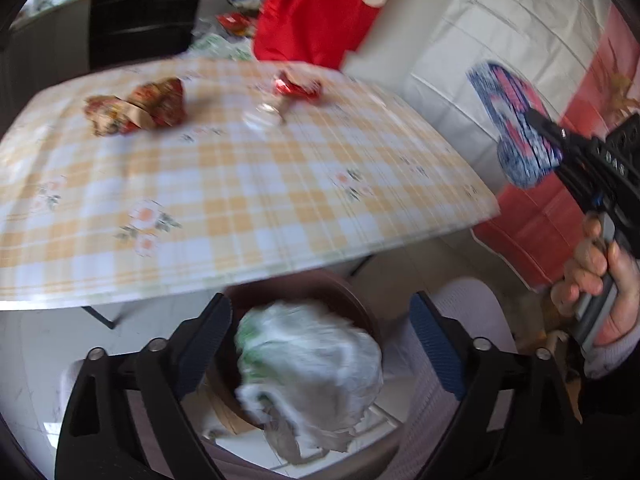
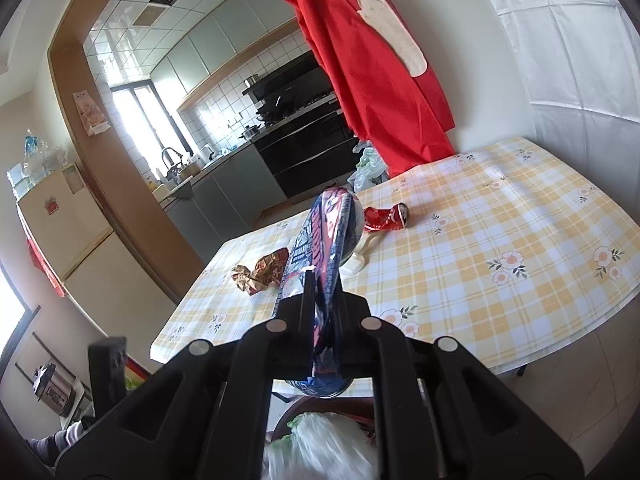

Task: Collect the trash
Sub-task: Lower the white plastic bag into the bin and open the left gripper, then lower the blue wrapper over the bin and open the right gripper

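Note:
My left gripper (image 1: 320, 344) is open, above a brown bin (image 1: 360, 308) by the table's near edge; a crumpled white plastic bag (image 1: 312, 372) lies between and below the jaws, over the bin. My right gripper (image 2: 322, 292) is shut on a blue, red and white snack wrapper (image 2: 320, 240), held in the air over the bin (image 2: 320, 402); it also shows in the left wrist view (image 1: 516, 124). On the checked tablecloth (image 1: 240, 200) lie a crumpled brown-red wrapper (image 1: 136, 108), a crushed red can (image 1: 298, 88) and a small clear piece (image 1: 262, 116).
A red apron (image 2: 372, 72) hangs at the table's far edge. A white and red cloth (image 1: 520, 60) covers something to the table's right. The kitchen counter and oven (image 2: 304, 148) lie beyond the table. A fridge (image 2: 60, 232) stands at the left.

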Tool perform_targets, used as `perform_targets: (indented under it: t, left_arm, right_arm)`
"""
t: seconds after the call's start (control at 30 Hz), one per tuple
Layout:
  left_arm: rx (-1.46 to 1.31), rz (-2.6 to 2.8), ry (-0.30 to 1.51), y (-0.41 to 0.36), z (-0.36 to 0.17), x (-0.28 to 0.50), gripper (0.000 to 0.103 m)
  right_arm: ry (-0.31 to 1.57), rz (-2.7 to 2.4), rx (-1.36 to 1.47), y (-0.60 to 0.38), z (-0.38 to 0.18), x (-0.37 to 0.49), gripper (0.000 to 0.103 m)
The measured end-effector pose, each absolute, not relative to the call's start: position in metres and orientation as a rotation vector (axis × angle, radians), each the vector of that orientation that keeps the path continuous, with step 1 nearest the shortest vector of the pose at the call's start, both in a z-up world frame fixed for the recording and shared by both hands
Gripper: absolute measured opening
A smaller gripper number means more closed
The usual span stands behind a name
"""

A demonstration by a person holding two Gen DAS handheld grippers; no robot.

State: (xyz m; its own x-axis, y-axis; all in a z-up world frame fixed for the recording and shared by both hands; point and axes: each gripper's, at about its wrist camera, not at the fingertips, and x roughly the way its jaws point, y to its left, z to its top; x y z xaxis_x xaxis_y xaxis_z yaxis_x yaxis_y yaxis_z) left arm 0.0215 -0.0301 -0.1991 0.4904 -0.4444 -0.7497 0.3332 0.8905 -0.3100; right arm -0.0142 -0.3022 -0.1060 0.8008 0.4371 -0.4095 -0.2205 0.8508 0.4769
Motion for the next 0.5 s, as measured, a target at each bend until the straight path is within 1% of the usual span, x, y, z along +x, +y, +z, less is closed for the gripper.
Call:
perform_targets:
  t: [0.17,0.4,0.5]
  left_arm:
    - [-0.141,-0.314,0.836,-0.002,-0.175,0.023,0.097]
    - [-0.172,-0.140,0.693,0.037,-0.148,0.018,0.097]
    - [-0.157,-0.084,0.661,0.046,-0.139,0.011,0.097]
  right_arm:
    - [0.582,0.403,0.394,-0.290,-0.112,-0.014,0.011]
    - [0.641,0.480,0.330,-0.263,-0.116,-0.023,0.011]
    - [0.672,0.517,0.305,-0.249,-0.118,-0.025,0.011]
